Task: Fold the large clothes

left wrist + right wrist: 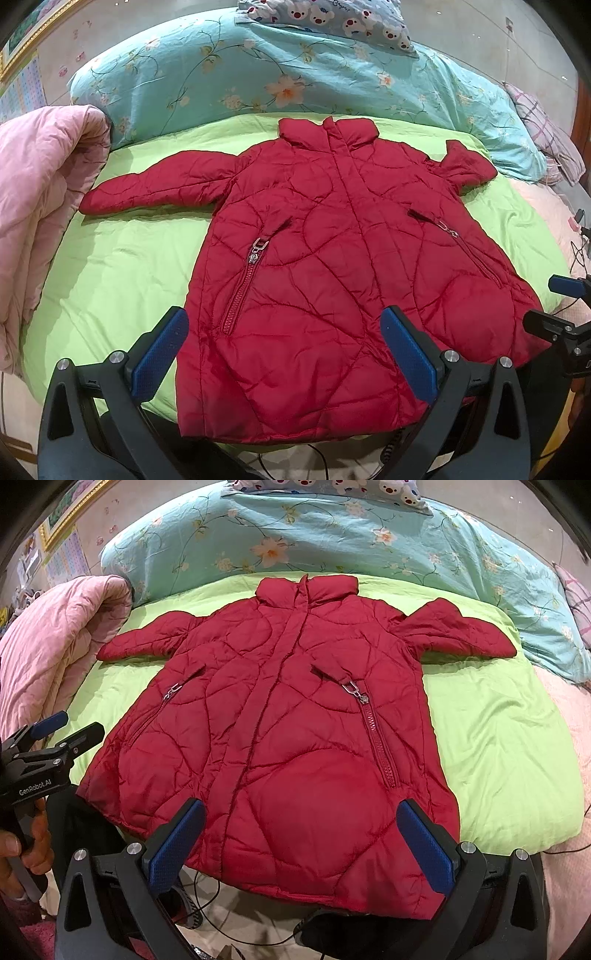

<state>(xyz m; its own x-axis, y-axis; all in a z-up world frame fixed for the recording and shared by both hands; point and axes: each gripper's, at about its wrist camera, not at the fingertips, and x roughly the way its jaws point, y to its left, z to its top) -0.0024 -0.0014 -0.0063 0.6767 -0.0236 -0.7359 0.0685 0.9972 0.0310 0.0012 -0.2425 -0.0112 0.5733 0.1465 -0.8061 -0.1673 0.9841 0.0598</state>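
Observation:
A red quilted jacket (332, 266) (280, 738) lies flat and face up on a green sheet (122, 266) (498, 731), collar away from me, both sleeves spread out, hem at the near bed edge. My left gripper (284, 354) hovers open above the hem's left half, blue pads wide apart with nothing between them. My right gripper (301, 845) hangs open above the hem's right half, also holding nothing. The right gripper's side shows at the right edge of the left wrist view; the left gripper (51, 731) and a hand holding it show at the left of the right wrist view.
A pink quilt (40, 206) (55, 642) is bunched at the bed's left. A teal floral duvet (280, 70) (332, 535) and a bear-print pillow (332, 18) lie behind the jacket. Cables (207, 915) trail on the floor below the hem.

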